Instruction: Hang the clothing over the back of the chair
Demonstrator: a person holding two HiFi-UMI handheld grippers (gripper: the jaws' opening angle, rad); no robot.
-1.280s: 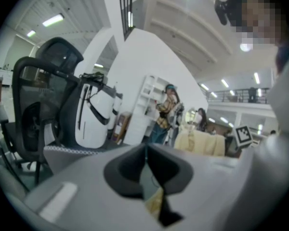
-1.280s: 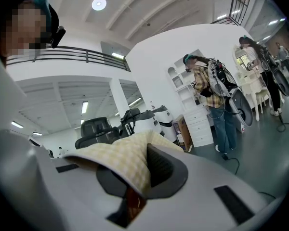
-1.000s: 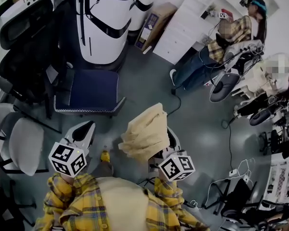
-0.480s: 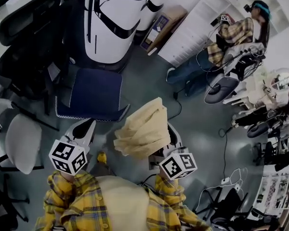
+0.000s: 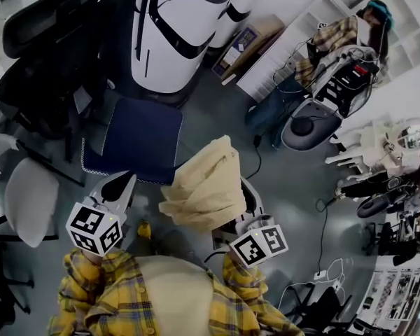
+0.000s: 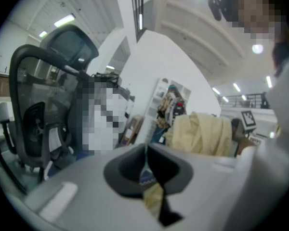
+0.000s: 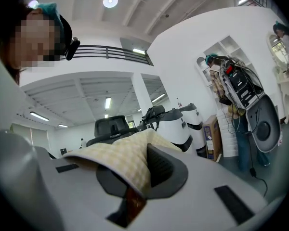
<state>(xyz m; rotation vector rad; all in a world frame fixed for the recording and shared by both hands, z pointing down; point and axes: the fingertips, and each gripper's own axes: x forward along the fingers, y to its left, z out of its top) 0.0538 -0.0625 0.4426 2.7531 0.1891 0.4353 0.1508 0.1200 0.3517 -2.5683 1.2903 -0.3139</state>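
The clothing (image 5: 206, 184) is pale yellow with a fine cream check. At 10 o'clock from it, the chair (image 5: 143, 135) has a navy seat. The sleeves (image 5: 91, 296), at 6 o'clock, are yellow plaid with dark lines. The floor (image 5: 280, 180) is grey.

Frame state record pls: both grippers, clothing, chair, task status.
left gripper: jaws together, no cloth in them
right gripper: shut on the clothing, fabric draped over its jaws
clothing: cream checked, bunched, held up off the floor
chair: black mesh back, blue seat, ahead and to the left of the clothing; nothing draped on its back
task status: clothing in hand, not yet hung
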